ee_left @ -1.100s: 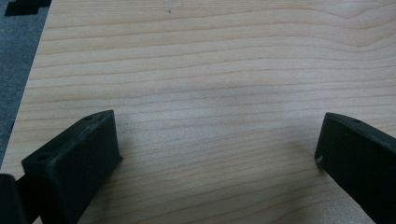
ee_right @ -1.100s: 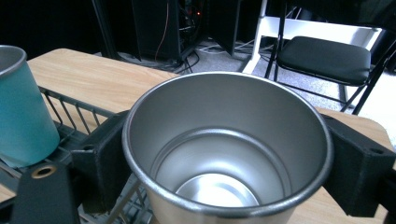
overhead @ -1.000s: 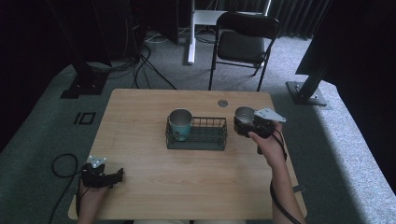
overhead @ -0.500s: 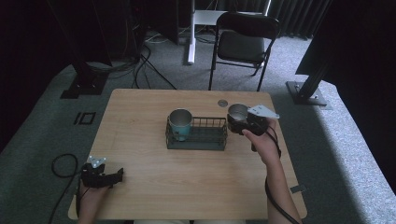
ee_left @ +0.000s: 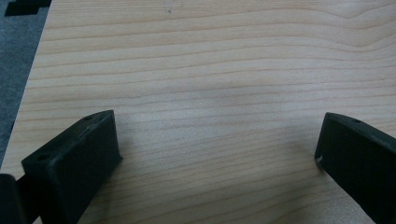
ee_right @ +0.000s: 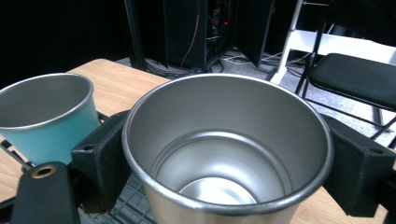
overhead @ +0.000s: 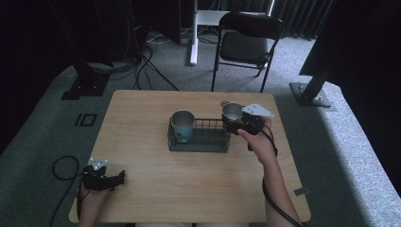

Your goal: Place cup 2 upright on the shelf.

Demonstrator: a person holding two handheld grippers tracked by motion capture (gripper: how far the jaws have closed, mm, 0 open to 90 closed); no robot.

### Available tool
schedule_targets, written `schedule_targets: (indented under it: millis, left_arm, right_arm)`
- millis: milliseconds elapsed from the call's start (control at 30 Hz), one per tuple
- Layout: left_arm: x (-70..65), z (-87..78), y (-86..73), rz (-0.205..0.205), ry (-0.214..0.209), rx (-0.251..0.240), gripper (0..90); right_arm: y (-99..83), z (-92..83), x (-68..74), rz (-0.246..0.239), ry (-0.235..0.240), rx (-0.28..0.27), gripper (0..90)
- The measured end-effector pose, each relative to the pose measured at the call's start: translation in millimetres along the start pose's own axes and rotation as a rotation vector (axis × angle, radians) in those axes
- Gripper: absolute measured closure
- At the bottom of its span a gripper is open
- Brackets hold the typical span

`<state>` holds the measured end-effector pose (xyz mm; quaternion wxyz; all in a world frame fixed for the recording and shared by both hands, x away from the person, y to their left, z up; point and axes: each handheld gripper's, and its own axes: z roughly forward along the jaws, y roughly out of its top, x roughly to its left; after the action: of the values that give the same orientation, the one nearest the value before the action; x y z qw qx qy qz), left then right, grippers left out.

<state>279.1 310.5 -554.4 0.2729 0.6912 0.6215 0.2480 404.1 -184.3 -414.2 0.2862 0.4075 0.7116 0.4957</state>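
My right gripper (overhead: 235, 118) is shut on a steel cup (overhead: 231, 111), held upright over the right end of a dark wire basket (overhead: 198, 141). In the right gripper view both black jaws press the sides of the steel cup (ee_right: 224, 154). A teal cup (overhead: 182, 126) stands upright in the basket's left end; the teal cup (ee_right: 46, 121) sits left of the held cup. My left gripper (overhead: 118, 178) rests near the table's front left corner. Its jaws stand wide apart over bare wood, nothing between them (ee_left: 217, 154).
The wooden table (overhead: 156, 189) has open surface in front of the basket. A small round mark (overhead: 224, 103) lies on the tabletop behind the steel cup. A black folding chair (overhead: 248, 42) stands beyond the far edge, with cables and stands on the floor.
My right gripper has carried the steel cup leftward, from beside the basket's right end to above it. The left gripper has stayed put.
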Motion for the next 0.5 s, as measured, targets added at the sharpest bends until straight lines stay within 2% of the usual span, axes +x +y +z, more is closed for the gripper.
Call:
schedule_targets:
  millis: [500]
  left_arm:
    - [0.0, 0.0, 0.0, 0.0, 0.0, 0.0, 0.3]
  right_arm:
    - [5.5, 15.7, 21.0, -0.025, 0.057, 0.011, 13.8]
